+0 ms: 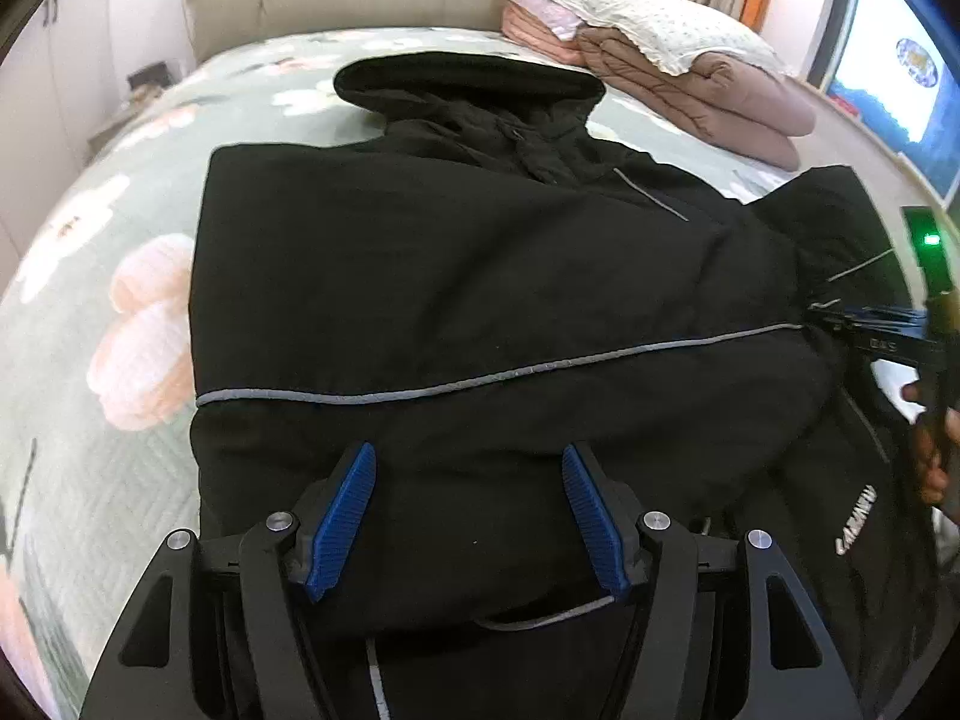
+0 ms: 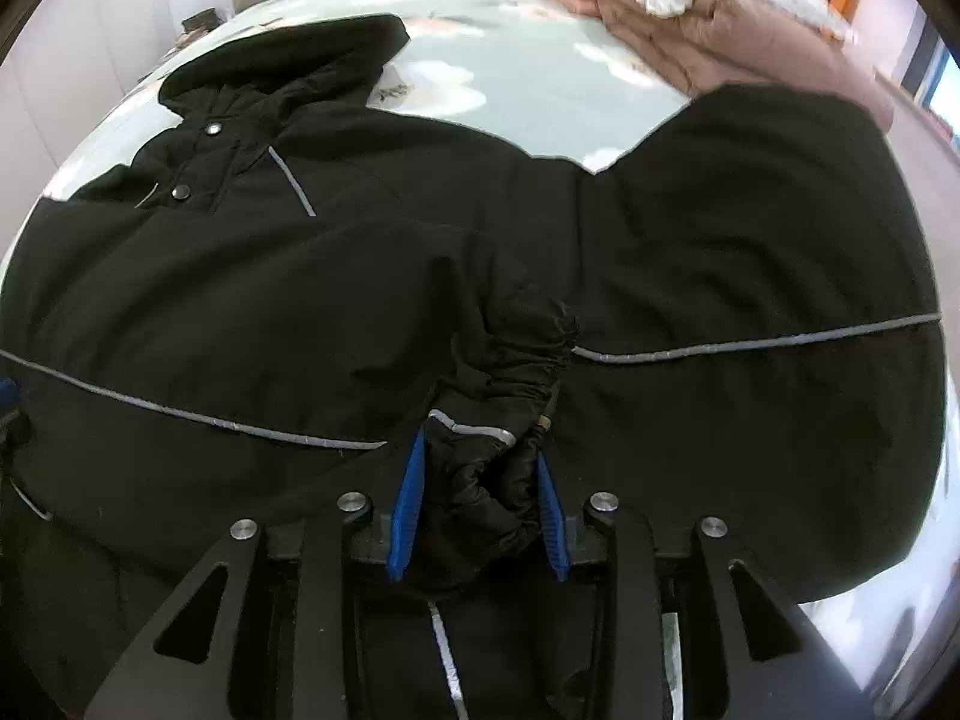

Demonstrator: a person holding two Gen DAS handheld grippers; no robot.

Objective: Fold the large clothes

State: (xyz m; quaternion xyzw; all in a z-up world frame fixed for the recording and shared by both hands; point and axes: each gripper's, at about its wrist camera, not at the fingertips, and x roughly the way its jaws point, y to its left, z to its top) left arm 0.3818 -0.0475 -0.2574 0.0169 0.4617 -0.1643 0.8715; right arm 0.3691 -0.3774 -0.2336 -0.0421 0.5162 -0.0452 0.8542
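Both grippers: black linkage frames, silver round screws, ribbed blue fingers point(image 1: 342, 519); right unit point(image 1: 927, 276) shows green LED.

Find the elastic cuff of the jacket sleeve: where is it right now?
In the right wrist view, the sleeve cuff sits bunched at lower centre, clamped in the right tool, lying over the black jacket on the bed.

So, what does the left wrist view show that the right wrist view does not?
Only the left wrist view shows the open left gripper above the jacket and white lettering on the fabric. Only the right wrist view shows the right gripper shut on the sleeve cuff and two snap buttons. Both show the hood, grey piping and folded quilts.
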